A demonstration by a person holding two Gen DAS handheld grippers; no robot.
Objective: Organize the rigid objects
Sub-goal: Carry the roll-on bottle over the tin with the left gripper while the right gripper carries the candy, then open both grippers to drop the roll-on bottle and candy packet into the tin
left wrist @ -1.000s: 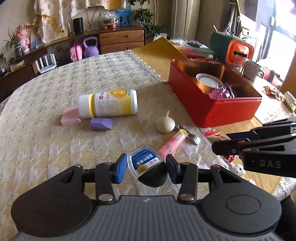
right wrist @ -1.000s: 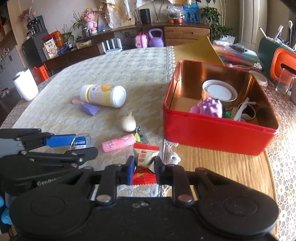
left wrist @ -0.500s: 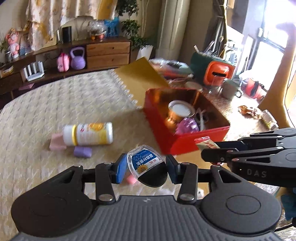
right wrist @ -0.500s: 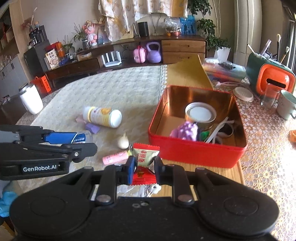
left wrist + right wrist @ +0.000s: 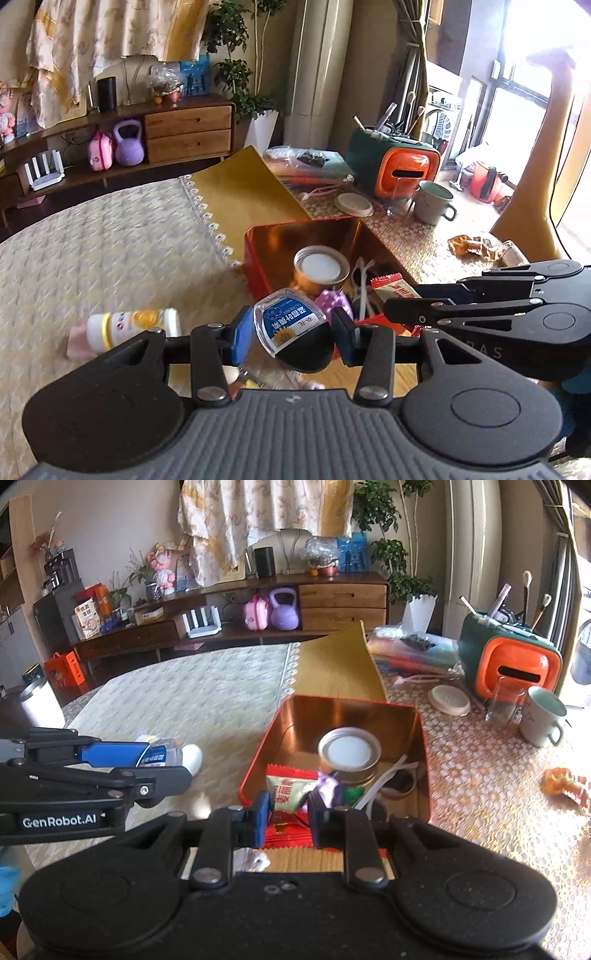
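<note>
A living room with a long wooden sideboard [image 5: 343, 602] at the back frames a table [image 5: 110, 243] covered in a pale woven cloth. On it stands an open red tin [image 5: 258, 760] with a shiny copper inside. A round metal can [image 5: 349, 753] with a white lid sits in the tin, beside a purple lumpy thing [image 5: 327, 788] and some white strips, both half hidden behind the gripper fingers and hard to identify.

The left gripper [image 5: 291, 330] has its jaws pinching a small clear bottle [image 5: 290, 325] with a blue sunflower label and a dark cap end. The bottle hangs in the air in front of the tin's near edge; its lower part blocks what lies below it. In the right wrist view the same bottle [image 5: 160, 755] is mostly covered by the blue finger pad.

The right gripper [image 5: 290, 810] has its jaws pressed onto a red and green snack packet [image 5: 290, 794], held over the near wall of the tin. The packet's bottom edge is cut off by the gripper body.

On the cloth to the left lies a white bottle with a yellow band [image 5: 133, 326], on its side, blurred, with a pink block [image 5: 79, 345] partly tucked behind it. Beyond the tin stand a green and orange box [image 5: 513, 661] holding brushes, and a pale mug [image 5: 541, 720].
</note>
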